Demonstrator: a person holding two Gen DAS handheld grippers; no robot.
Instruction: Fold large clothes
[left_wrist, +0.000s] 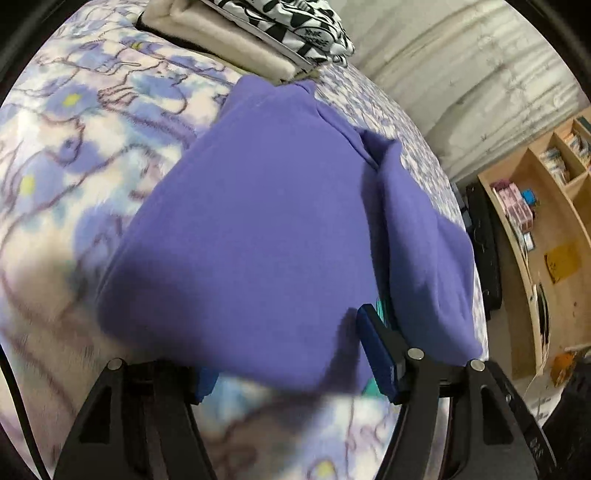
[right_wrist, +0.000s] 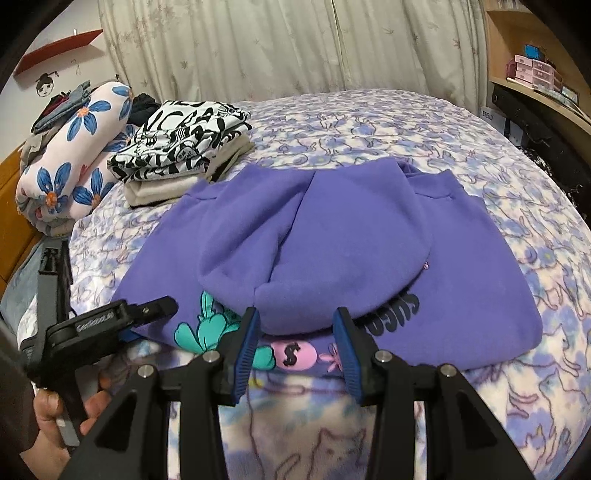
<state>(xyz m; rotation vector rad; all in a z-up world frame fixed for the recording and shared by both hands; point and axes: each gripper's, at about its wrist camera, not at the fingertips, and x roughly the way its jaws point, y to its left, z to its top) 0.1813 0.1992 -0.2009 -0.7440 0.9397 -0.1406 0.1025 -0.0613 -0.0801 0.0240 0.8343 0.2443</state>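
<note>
A purple hoodie (right_wrist: 332, 236) lies folded on the bed, its hood laid over the body and a printed front showing at the near edge. My right gripper (right_wrist: 297, 332) is open just in front of the hood's near edge, holding nothing. In the left wrist view the hoodie (left_wrist: 258, 221) fills the middle. My left gripper (left_wrist: 295, 354) is open, its jaws wide apart around the garment's near left corner, with cloth lying over the left finger. It also shows in the right wrist view (right_wrist: 110, 317) at the hoodie's left edge.
The bed has a purple cat-print blanket (right_wrist: 369, 125). A stack of folded clothes (right_wrist: 184, 147) with a black-and-white top sits at the back left, beside a rolled floral quilt (right_wrist: 74, 155). Wooden shelves (left_wrist: 546, 221) stand right of the bed; curtains (right_wrist: 295, 44) hang behind.
</note>
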